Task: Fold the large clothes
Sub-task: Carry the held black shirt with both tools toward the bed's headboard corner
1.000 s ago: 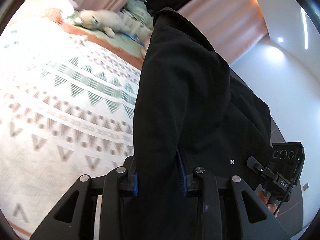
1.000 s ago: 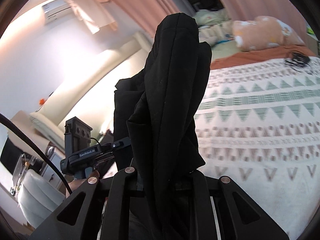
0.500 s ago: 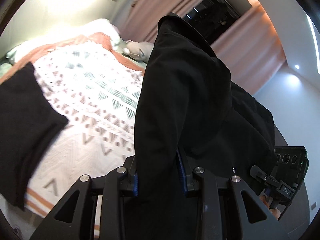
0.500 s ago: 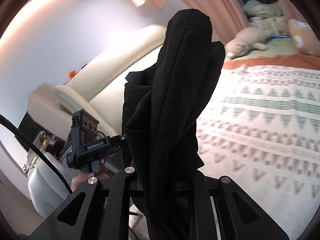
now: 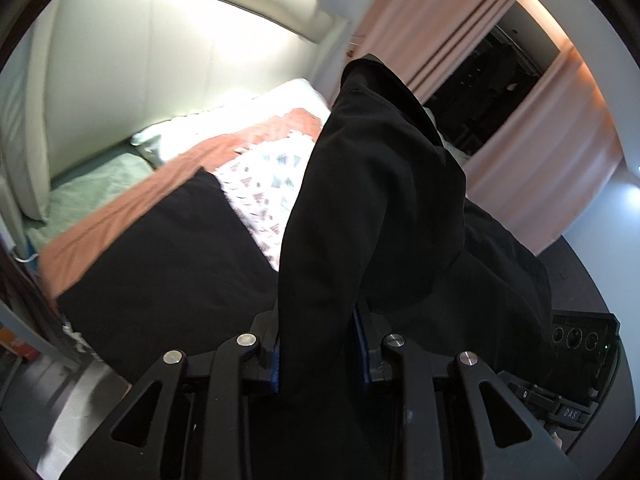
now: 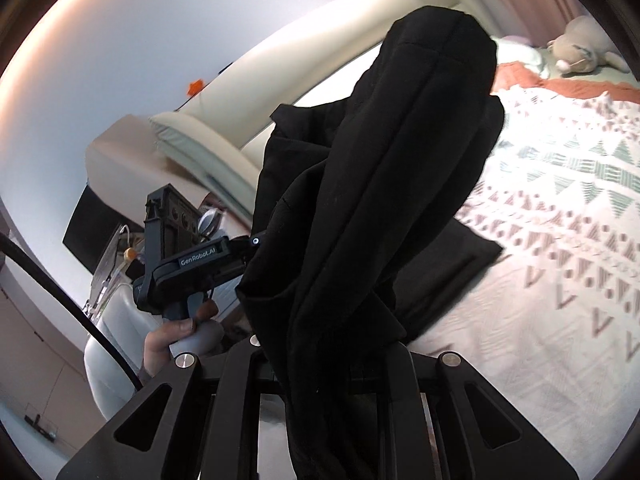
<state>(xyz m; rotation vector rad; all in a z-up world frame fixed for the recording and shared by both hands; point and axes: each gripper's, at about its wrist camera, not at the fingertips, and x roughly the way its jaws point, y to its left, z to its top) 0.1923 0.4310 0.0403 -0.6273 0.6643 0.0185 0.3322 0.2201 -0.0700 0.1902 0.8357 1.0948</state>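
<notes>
A large black garment (image 5: pixel 380 200) hangs bunched up over the bed, held at two places. My left gripper (image 5: pixel 318 344) has a thick fold of it between its blue pads (image 5: pixel 362 360); the jaws are closing on the fold. In the right wrist view my right gripper (image 6: pixel 320 364) is shut on another bunch of the black garment (image 6: pixel 400 160), which hides its fingertips. The left gripper (image 6: pixel 256 240) shows there too, gripped by a hand (image 6: pixel 168 340). A flat black cloth (image 5: pixel 160 272) lies on the bed below; I cannot tell whether it is the same piece.
The bed has a white patterned cover (image 6: pixel 560 240) with an orange band (image 5: pixel 120 216). A padded cream headboard (image 5: pixel 160 60) and a pillow (image 5: pixel 280 100) stand behind it. A plush toy (image 6: pixel 580 52) lies at the far side. Pink curtains (image 5: pixel 440 20) hang beyond.
Both grippers have swung sideways along the bed with the garment still held. The headboard and the flat black cloth on the bed have come into view.
</notes>
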